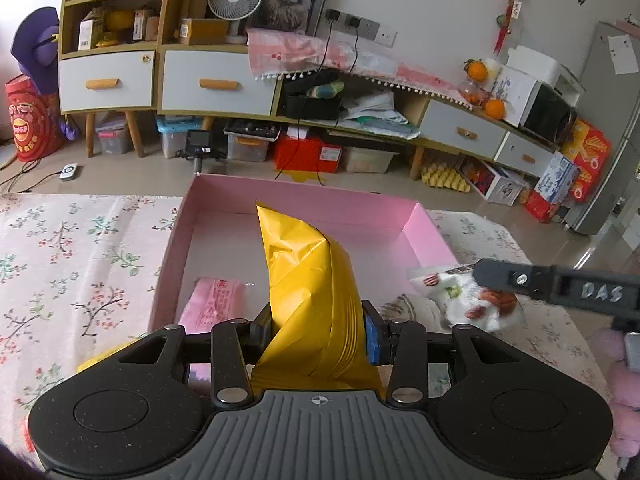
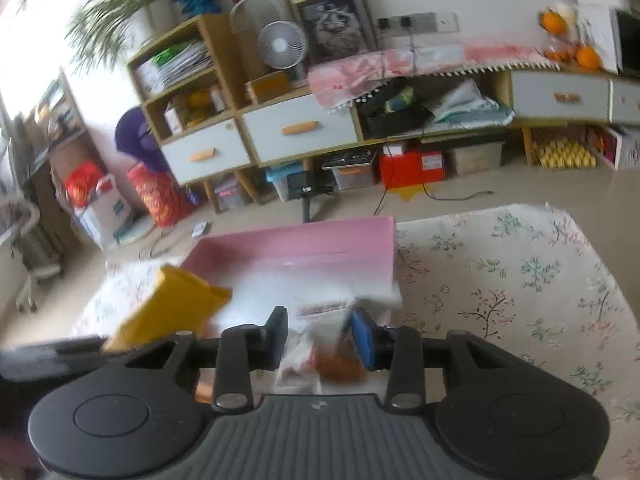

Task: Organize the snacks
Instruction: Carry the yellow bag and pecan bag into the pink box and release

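Gripping one yellow packet [image 1: 308,280]: left tongs [image 1: 316,336] | right tongs [image 2: 320,340] clamp one white snack bag [image 2: 316,356] | one pink box [image 1: 304,204]

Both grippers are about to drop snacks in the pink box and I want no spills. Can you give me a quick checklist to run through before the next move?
1. Left gripper firmly on the yellow bag: ok, both pads press it.
2. Right gripper holding the white snack packet: ok, though the picture is blurred.
3. Free floor in the pink box: ok, only a pink packet lies near its left wall.
4. Yellow bag over the box: ok in the left wrist view.
5. White packet over the box: cannot tell, it looks near the right wall.
6. Grippers apart: ok, but close.
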`<action>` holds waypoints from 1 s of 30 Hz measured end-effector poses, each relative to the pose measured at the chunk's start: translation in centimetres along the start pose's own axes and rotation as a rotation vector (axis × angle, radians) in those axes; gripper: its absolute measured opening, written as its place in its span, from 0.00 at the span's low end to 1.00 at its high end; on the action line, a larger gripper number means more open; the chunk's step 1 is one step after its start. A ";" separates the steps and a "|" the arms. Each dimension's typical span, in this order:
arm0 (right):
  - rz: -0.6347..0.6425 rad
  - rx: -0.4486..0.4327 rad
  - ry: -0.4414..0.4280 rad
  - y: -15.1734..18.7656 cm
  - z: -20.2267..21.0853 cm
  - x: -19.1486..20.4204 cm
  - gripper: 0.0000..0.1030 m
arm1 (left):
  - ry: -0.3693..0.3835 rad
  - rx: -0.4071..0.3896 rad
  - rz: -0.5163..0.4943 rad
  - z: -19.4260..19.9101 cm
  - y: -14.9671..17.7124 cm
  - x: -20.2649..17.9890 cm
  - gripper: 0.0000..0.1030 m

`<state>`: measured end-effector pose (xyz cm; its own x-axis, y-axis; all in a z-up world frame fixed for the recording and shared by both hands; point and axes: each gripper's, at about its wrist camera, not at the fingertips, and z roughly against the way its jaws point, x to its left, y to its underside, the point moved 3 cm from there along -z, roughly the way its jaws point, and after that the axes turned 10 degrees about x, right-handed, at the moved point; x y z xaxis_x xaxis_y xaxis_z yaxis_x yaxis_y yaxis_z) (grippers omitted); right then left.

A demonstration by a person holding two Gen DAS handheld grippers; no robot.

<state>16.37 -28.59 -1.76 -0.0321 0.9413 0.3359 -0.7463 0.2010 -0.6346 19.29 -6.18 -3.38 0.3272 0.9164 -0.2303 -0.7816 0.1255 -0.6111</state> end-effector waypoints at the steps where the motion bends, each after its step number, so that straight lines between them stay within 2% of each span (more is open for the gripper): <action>1: -0.021 0.001 -0.014 -0.1 -0.1 -0.3 0.22 | -0.004 0.001 0.002 -0.4 -0.1 0.0 0.38; 6: -0.085 0.011 -0.031 0.0 -0.7 -1.4 0.22 | -0.027 0.001 0.019 -2.1 -0.7 0.6 0.38; 16: -0.030 0.028 -0.017 0.5 -2.0 -0.4 0.21 | -0.093 -0.010 0.006 -3.6 -1.3 1.1 0.41; 22: 0.083 0.047 0.047 1.2 -3.1 1.2 0.21 | -0.111 -0.027 -0.040 -2.8 -1.2 0.7 0.57; 25: 0.063 0.034 0.031 0.8 -2.5 0.8 0.24 | -0.107 -0.025 -0.046 -2.2 -1.3 0.6 0.65; 28: 0.045 0.019 0.033 0.5 -1.8 0.5 0.25 | -0.102 -0.021 -0.045 -1.7 -1.3 0.6 0.69; 30: 0.032 0.015 0.028 0.3 -1.3 0.2 0.30 | -0.097 -0.015 -0.044 -1.3 -1.2 0.6 0.71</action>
<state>16.99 -27.95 -2.79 -0.0371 0.9545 0.2959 -0.7548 0.1673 -0.6342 21.08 -6.28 -3.76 0.3070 0.9429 -0.1291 -0.7594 0.1610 -0.6303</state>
